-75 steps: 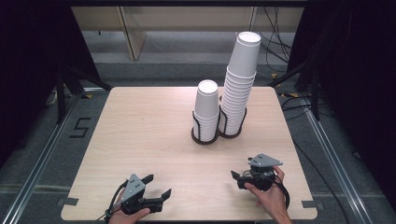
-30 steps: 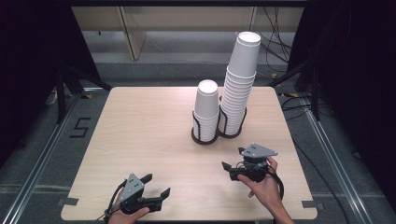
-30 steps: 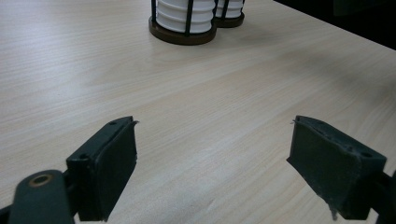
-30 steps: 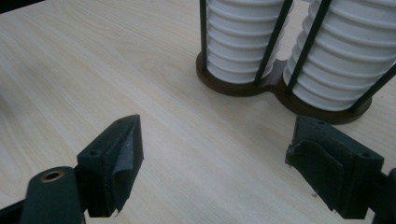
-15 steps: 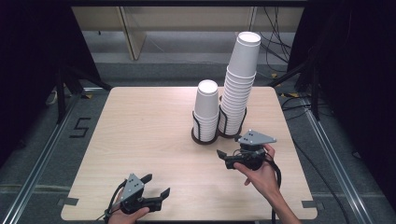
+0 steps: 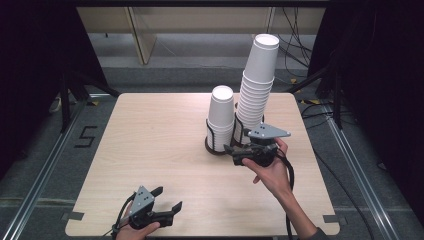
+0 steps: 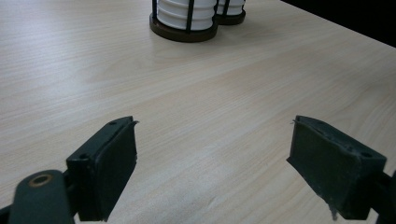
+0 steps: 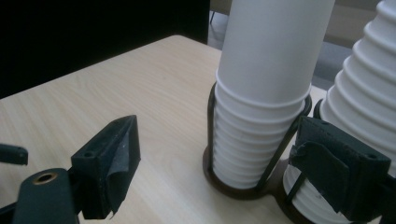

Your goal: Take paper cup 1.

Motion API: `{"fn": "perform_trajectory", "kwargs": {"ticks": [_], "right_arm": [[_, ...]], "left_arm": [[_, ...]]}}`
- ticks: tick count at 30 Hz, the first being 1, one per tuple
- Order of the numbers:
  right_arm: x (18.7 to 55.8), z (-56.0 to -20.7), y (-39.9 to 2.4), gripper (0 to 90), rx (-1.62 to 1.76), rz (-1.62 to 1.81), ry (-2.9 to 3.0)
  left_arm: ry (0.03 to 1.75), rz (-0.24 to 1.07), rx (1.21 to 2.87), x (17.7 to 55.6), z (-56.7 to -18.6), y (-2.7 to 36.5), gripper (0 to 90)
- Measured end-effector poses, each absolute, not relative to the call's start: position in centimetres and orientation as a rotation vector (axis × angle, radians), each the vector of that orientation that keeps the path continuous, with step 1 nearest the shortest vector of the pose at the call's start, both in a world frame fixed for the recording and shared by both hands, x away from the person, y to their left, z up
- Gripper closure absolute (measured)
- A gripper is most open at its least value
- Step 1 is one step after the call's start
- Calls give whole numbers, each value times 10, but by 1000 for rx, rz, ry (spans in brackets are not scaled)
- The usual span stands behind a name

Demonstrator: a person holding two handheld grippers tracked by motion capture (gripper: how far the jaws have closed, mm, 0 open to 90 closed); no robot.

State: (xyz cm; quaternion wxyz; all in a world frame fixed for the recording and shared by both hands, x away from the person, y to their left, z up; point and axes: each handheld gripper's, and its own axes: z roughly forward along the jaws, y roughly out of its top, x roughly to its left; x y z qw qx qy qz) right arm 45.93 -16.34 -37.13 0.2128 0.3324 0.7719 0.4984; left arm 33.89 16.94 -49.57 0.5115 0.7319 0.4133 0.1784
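Observation:
Two stacks of white paper cups stand in dark wire holders on the wooden table (image 6: pixel 150 135): a short stack (image 6: pixel 221 117) and, to its right, a tall leaning stack (image 6: pixel 257 85). My right gripper (image 6: pixel 229 149) hovers just in front of the holders, pointing left, with its jaws open and empty. In the right gripper view the short stack (image 8: pixel 266 70) rises close ahead between the jaws of that gripper (image 8: pixel 219 140), untouched, and the tall stack (image 8: pixel 369 98) is at the right. My left gripper (image 6: pixel 169 198) rests open near the table's front edge. Its jaws (image 7: pixel 212 163) frame bare wood, with the short stack's holder (image 7: pixel 184 32) far ahead.
Black curtains flank the table on both sides. Cables run over the floor at the right and behind the table. A "5" is marked on the floor (image 6: pixel 86 136) at the left. Bare wood spreads over the table's left half.
My right gripper has risen from the table's front right and moved forward and left, up to the cup holders. The left gripper has stayed where it was.

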Motion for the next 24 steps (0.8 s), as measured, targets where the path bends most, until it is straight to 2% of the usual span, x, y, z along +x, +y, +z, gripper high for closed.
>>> {"fn": "perform_trajectory", "kwargs": {"ticks": [24], "right_arm": [[519, -347, -124, 156, 1047, 1314, 2032]], "left_arm": [[993, 426, 1774, 338, -496, 168, 144]]}}
